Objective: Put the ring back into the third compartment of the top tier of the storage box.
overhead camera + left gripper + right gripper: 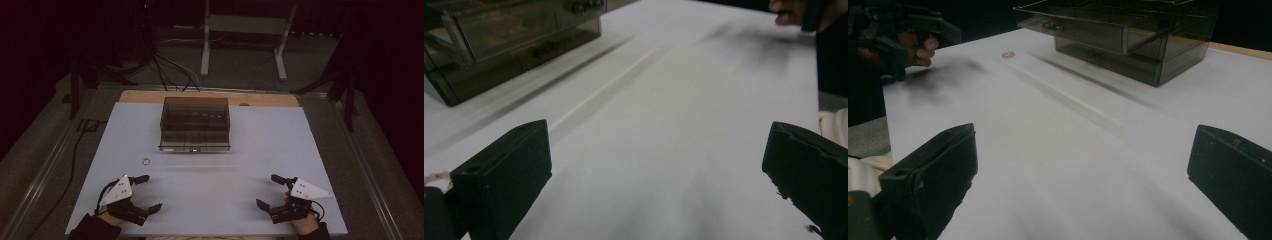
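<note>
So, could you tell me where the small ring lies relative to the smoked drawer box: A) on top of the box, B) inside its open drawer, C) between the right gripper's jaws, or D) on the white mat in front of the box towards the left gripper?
D: the small ring lies on the bare white mat, in front of the drawer box and nearer the left gripper.

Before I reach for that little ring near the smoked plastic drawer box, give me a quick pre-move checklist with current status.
1. Left gripper open, nothing between the jaws: ok.
2. Right gripper open, nothing held: ok.
3. Small ring lying free on the white table sheet, apart from the box: ok.
4. Path from the left gripper to the ring unobstructed: ok.
5. Smoked translucent plastic drawer box has a drawer protruding forward: ok, seen in the right gripper view.
6. Drawer contents: cannot tell.
</note>
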Demonstrator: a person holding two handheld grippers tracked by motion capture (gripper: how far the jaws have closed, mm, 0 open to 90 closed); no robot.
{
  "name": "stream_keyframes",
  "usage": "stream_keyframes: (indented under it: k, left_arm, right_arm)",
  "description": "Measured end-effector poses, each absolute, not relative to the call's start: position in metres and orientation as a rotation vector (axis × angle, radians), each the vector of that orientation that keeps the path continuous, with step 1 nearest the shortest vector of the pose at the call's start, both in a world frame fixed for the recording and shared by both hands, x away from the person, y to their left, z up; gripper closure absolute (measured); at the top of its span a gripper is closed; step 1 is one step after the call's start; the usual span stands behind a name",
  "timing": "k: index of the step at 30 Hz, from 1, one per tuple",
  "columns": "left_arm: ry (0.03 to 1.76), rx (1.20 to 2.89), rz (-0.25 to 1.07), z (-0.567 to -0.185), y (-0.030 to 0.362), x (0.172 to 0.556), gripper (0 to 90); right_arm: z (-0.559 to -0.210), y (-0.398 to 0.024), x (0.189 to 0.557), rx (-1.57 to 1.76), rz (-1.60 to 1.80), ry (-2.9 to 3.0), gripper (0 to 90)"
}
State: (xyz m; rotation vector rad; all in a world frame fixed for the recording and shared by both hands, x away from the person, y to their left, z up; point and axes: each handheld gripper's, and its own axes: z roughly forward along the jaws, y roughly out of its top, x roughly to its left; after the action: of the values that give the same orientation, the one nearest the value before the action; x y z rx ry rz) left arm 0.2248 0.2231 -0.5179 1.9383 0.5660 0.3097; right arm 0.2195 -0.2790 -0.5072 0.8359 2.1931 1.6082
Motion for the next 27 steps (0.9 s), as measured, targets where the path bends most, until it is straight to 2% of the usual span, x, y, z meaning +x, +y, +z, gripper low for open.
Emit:
stream_keyframes:
  k: [16, 27]
  left_arm:
    - [0.520, 1.982, 0.285, -0.518, 0.216, 0.222, 0.6]
    - [0.460, 1.966, 0.244, -0.505, 0.210, 0.219, 0.6]
  right_arm:
    - [-0.505, -0.277, 0.217, 0.835, 1.603, 2.145, 0.0]
    - [-0.504, -0.277, 0.216, 0.850, 1.608, 2.139, 0.0]
